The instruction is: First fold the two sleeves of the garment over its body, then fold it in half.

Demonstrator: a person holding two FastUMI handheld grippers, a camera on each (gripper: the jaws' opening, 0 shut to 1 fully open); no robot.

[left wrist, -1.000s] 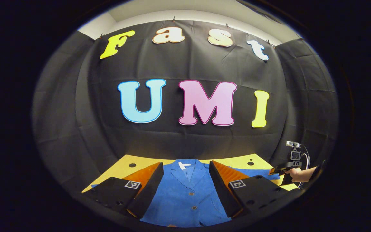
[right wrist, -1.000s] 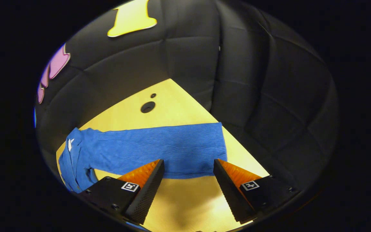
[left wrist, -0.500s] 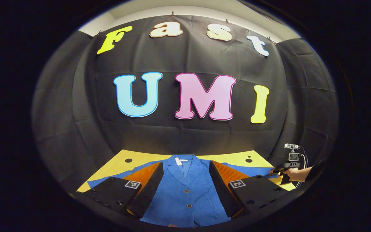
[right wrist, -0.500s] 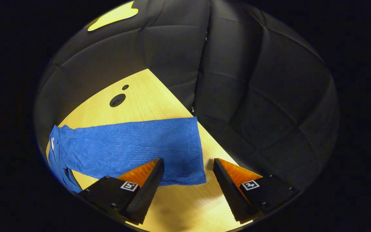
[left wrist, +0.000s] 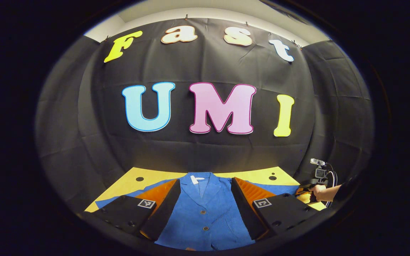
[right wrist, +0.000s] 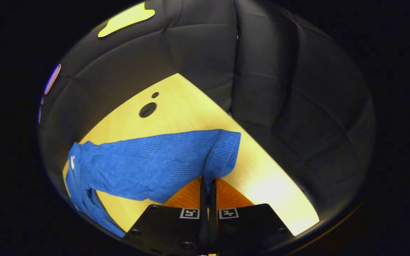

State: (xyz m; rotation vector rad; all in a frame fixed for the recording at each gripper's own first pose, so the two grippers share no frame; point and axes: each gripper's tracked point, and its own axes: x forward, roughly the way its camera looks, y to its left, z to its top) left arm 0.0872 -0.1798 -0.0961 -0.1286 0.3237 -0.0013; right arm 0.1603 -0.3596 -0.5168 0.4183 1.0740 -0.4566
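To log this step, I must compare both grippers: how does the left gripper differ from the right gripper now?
The left gripper is open and holds nothing; the right gripper is shut on the sleeve. The left gripper hangs over the jacket's buttoned front; the right gripper is at the cuff end, which is lifted and creased. Both are over the yellow table.

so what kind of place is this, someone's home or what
Probably a staged recording booth, not a home: black cloth walls enclose a bare wooden table with drilled holes, holding one blue jacket, while a hand holds a camera-mounted gripper.
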